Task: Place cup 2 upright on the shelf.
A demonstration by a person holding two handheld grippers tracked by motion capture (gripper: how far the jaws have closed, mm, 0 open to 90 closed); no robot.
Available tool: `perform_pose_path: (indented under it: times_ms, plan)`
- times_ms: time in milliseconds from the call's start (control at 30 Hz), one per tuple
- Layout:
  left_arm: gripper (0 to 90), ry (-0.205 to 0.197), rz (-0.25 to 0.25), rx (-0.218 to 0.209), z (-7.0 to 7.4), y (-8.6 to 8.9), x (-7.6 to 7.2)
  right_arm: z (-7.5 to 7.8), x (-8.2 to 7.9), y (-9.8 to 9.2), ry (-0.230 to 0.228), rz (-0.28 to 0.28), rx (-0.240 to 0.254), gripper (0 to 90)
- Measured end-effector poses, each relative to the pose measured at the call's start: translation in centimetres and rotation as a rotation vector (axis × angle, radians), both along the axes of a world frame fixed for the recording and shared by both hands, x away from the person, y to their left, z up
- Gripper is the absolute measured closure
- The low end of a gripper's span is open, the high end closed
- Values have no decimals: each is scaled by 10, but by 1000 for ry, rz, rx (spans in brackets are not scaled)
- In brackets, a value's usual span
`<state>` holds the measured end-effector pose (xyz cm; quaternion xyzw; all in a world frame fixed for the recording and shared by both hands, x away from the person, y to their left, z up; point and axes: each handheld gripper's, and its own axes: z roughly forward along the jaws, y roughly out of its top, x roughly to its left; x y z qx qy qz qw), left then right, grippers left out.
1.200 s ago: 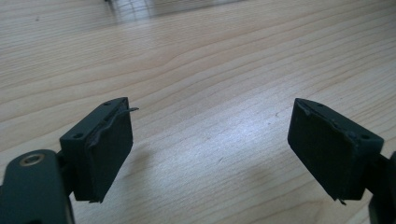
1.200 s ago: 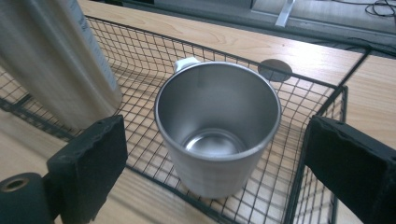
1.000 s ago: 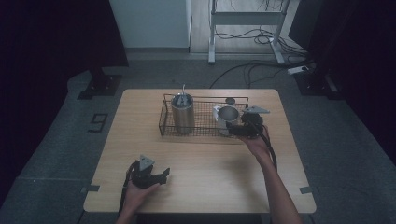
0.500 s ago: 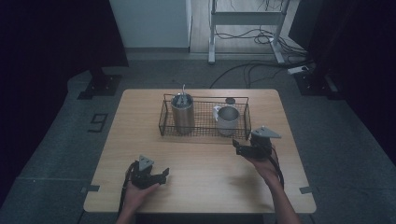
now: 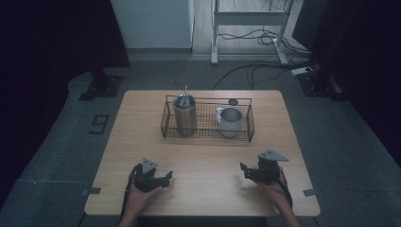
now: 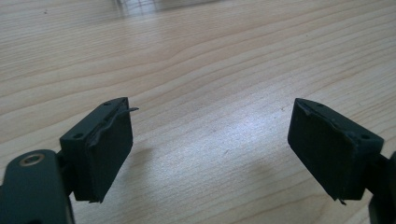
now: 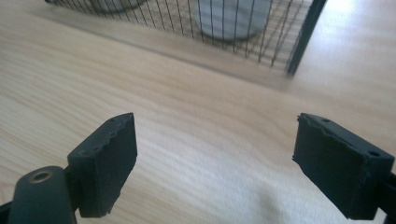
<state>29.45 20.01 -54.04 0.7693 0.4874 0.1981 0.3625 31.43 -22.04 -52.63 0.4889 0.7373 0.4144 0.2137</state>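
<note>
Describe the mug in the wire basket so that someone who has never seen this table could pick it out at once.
On the wooden table, find the black wire basket toward the far edge. Two vessels stand inside it: the mug is at the right end. It is the shorter, wider one with a side handle, unlike the tall steel tumbler at the left.

We are in what looks like a lab or recording studio, not a home. A lone wooden table (image 5: 203, 156) stands on grey carpet (image 5: 56, 156), with black curtains (image 5: 52, 38) at the left and right. On the floor at the far side we see loose cables (image 5: 255, 71), a power strip (image 5: 302, 71) and the legs of a metal frame (image 5: 250, 19). A number marker (image 5: 99, 124) lies left of the table.
</note>
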Motion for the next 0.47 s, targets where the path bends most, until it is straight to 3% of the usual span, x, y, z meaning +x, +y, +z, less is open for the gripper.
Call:
perform_pose_path:
  times_ms: [133, 467]
  plan:
    - [144, 3, -2, 2, -1, -1, 0, -8, 1, -2, 20, -6, -9, 134]
    - [145, 1, -3, 2, 0, 0, 0, -12, 2, -2, 35, -15, -28, 132]
